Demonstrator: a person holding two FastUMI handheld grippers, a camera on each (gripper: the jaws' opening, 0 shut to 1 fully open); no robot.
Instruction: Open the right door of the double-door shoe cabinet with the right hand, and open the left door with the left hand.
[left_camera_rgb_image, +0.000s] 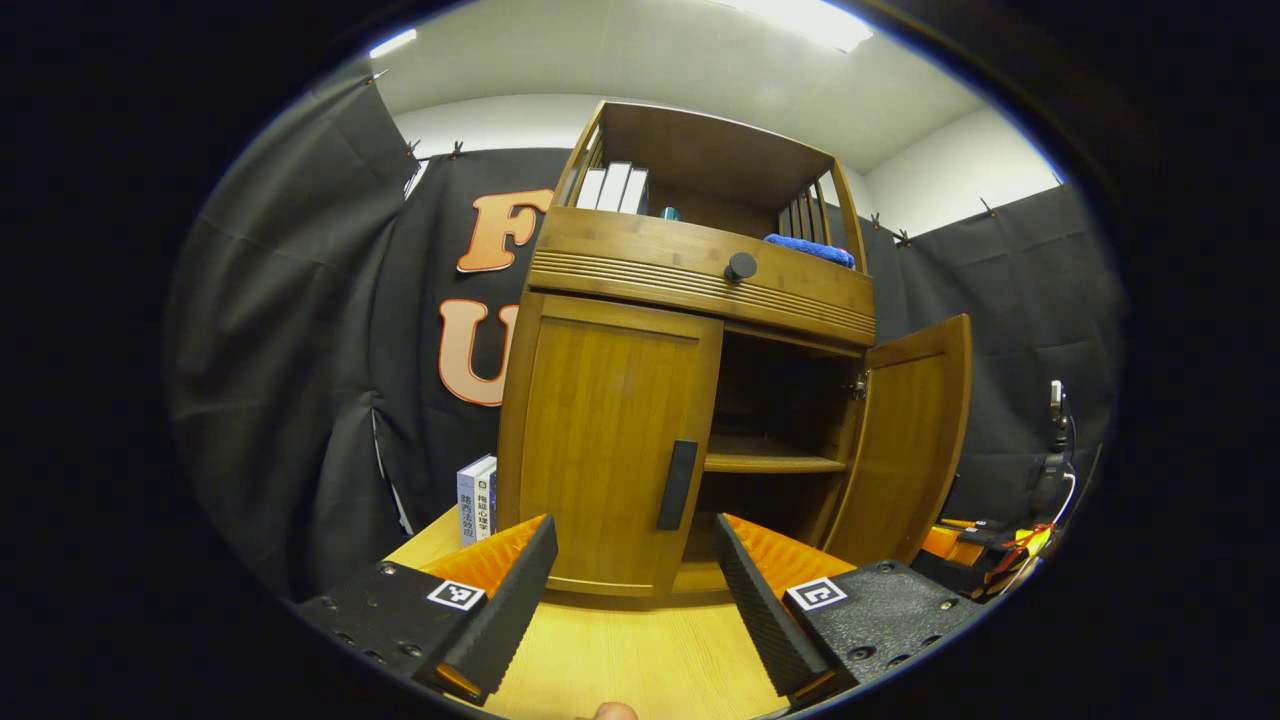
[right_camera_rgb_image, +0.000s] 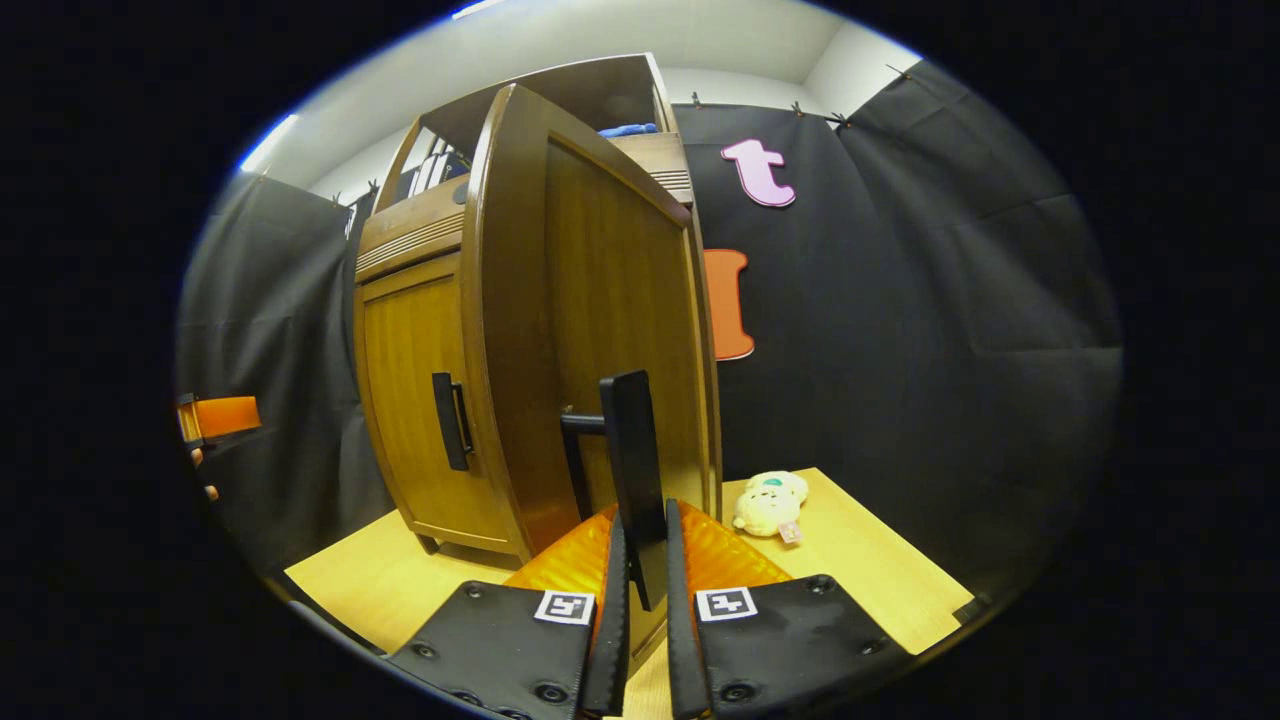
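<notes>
The wooden shoe cabinet (left_camera_rgb_image: 700, 270) stands on a light wood table (left_camera_rgb_image: 620, 660). Its right door (left_camera_rgb_image: 905, 440) is swung open, baring an inner shelf (left_camera_rgb_image: 770, 463). Its left door (left_camera_rgb_image: 610, 450) is closed, with a dark vertical handle (left_camera_rgb_image: 677, 485). My left gripper (left_camera_rgb_image: 635, 600) is open just in front of that handle, not touching it. In the right gripper view the right door (right_camera_rgb_image: 600, 320) stands open close up, and my right gripper (right_camera_rgb_image: 645, 590) is shut on its dark handle (right_camera_rgb_image: 635, 470). The left door (right_camera_rgb_image: 415, 400) and its handle (right_camera_rgb_image: 452, 421) are closed behind it.
Books (left_camera_rgb_image: 477, 497) stand left of the cabinet, more books (left_camera_rgb_image: 612, 187) and a blue cloth (left_camera_rgb_image: 810, 249) on its top shelf. A drawer knob (left_camera_rgb_image: 740, 266) sits above the doors. A plush toy (right_camera_rgb_image: 768, 503) lies on the table right of the cabinet. Cables and gear (left_camera_rgb_image: 1010, 540) sit at the right.
</notes>
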